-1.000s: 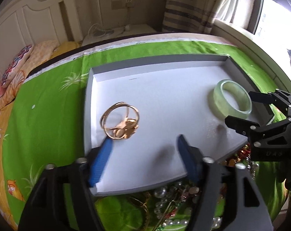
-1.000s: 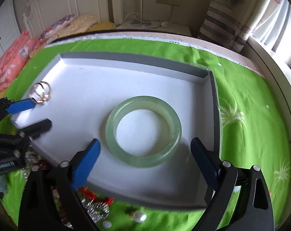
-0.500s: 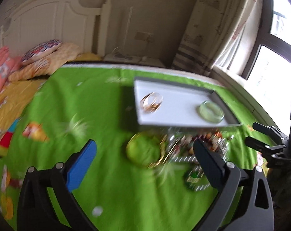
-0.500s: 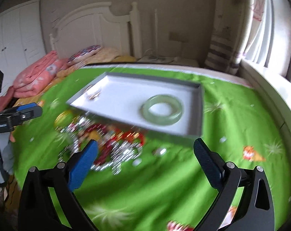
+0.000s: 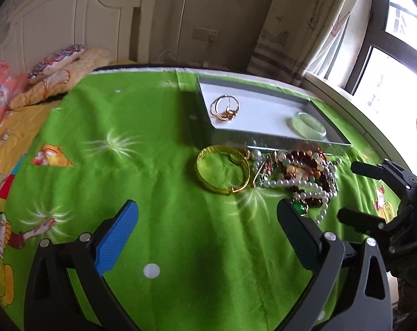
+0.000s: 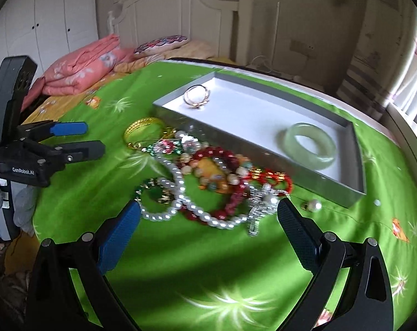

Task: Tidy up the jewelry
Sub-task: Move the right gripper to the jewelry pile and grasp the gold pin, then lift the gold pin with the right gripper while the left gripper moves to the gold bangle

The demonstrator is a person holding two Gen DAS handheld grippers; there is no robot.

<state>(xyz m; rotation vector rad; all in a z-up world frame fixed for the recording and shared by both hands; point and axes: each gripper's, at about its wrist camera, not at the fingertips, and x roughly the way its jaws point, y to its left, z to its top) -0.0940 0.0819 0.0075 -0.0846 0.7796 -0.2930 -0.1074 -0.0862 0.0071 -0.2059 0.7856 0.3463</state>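
Hovering over the green bedspread [image 5: 158, 182], the left gripper [image 5: 207, 229] has its jaws spread wide with nothing between them in the left wrist view; ahead lie a gold bangle [image 5: 222, 171] and a tangle of beads [image 5: 299, 173] just before the grey tray [image 5: 266, 139], which holds gold hoops [image 5: 225, 106] and a jade bangle [image 5: 309, 125]. From the right wrist view, the right gripper [image 6: 208, 222] is likewise spread and empty, its fingertips near the pearl strand [image 6: 178, 193] at the heap's near edge.
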